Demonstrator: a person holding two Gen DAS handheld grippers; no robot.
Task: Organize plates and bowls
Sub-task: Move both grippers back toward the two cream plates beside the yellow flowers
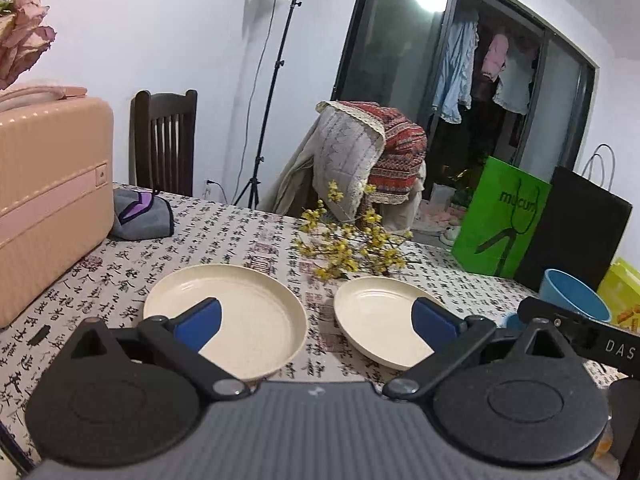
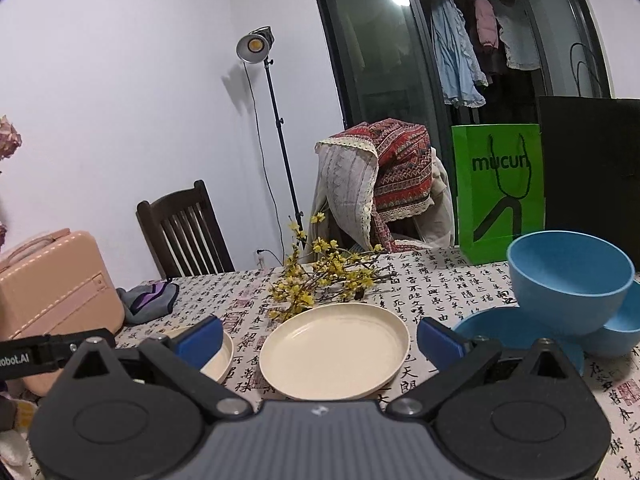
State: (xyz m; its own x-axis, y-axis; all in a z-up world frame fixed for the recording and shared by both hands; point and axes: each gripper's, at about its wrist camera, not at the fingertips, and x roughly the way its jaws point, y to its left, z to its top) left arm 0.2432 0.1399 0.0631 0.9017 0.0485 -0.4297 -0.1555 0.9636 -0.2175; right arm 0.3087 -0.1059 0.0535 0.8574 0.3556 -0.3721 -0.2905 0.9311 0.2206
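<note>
Two cream plates lie side by side on the patterned tablecloth. In the left wrist view the left cream plate (image 1: 228, 320) sits under my left finger and the right cream plate (image 1: 380, 320) under the other. My left gripper (image 1: 316, 322) is open and holds nothing. In the right wrist view the right cream plate (image 2: 334, 350) lies between the fingers of my open right gripper (image 2: 320, 340), and the left cream plate (image 2: 218, 354) shows partly. A blue bowl (image 2: 568, 280) rests tilted on a blue plate (image 2: 516, 332), with a second blue bowl (image 2: 624, 326) behind.
A pink suitcase (image 1: 48, 208) stands at the table's left. A grey cloth (image 1: 140, 212) lies near it. Yellow flower branches (image 1: 348, 248) lie behind the plates. A green bag (image 2: 500, 188) and a black bag (image 2: 592, 176) stand at the back right. Chairs stand beyond the table.
</note>
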